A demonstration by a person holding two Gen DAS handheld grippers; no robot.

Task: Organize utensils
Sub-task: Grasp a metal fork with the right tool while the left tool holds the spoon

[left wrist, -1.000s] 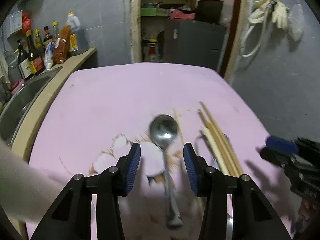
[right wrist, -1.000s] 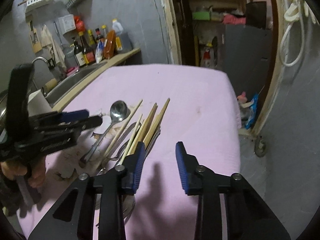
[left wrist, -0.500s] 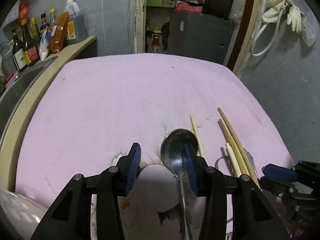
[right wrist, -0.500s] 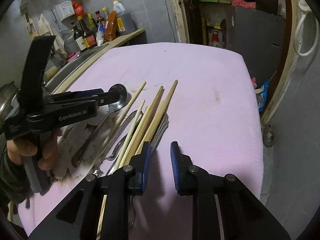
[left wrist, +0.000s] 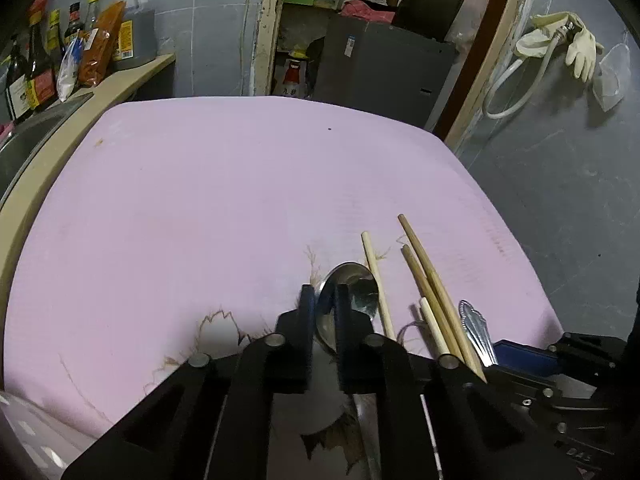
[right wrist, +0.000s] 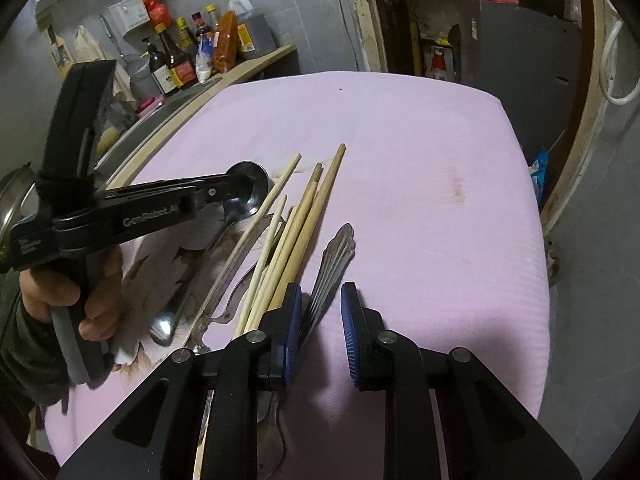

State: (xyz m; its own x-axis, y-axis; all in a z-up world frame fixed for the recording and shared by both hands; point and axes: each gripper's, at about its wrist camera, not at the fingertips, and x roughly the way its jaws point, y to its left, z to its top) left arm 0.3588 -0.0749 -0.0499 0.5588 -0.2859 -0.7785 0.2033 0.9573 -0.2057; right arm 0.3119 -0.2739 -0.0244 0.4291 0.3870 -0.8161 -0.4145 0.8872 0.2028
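The spoon [left wrist: 352, 296] lies on the pink cloth [left wrist: 240, 200] at lower centre of the left wrist view, bowl away from the camera, handle running down out of frame. The left gripper [left wrist: 322, 304] has just been closing; its jaws now stand nearly together, with the left rim of the spoon's bowl between them. In the right wrist view the same gripper [right wrist: 244, 184] reaches in from the left edge onto the bowl, held by a hand [right wrist: 72, 292]. Just right of the spoon lie the wooden chopsticks [left wrist: 428, 292], fanned lengthwise, and beside them some metal handles [right wrist: 332, 264]. The right gripper [right wrist: 320, 320], bottom centre of its own view, has its jaws a little apart; the metal handles pass between them, contact uncertain. Bottles [right wrist: 176, 56] stand on a counter, upper left.
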